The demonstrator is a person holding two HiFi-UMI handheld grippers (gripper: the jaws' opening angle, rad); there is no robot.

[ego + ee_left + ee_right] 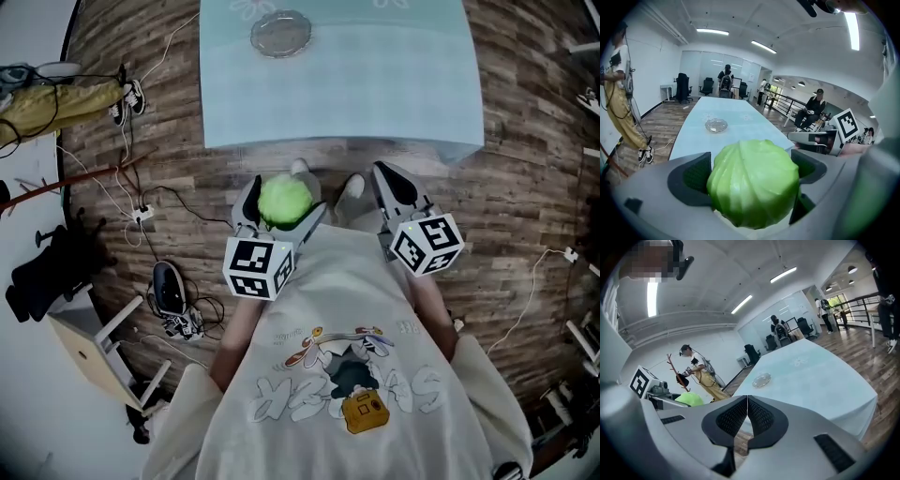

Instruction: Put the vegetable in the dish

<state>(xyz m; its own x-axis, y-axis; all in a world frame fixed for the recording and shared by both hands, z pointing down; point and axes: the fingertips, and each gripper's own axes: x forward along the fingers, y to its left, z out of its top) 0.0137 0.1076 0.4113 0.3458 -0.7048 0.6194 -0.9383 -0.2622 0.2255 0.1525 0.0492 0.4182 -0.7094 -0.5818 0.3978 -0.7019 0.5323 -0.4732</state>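
Jaws of the left gripper [751, 172] pinched a cabbage [754, 192], the right gripper's [747, 413] were pressed together, a dish [716, 125] well ahead.

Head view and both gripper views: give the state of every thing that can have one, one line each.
left gripper: shut on the cabbage.
cabbage: whole, held in the air short of the table, not yet in the dish.
right gripper: shut, jaws together with nothing between them.
dish: upright on the table, empty.
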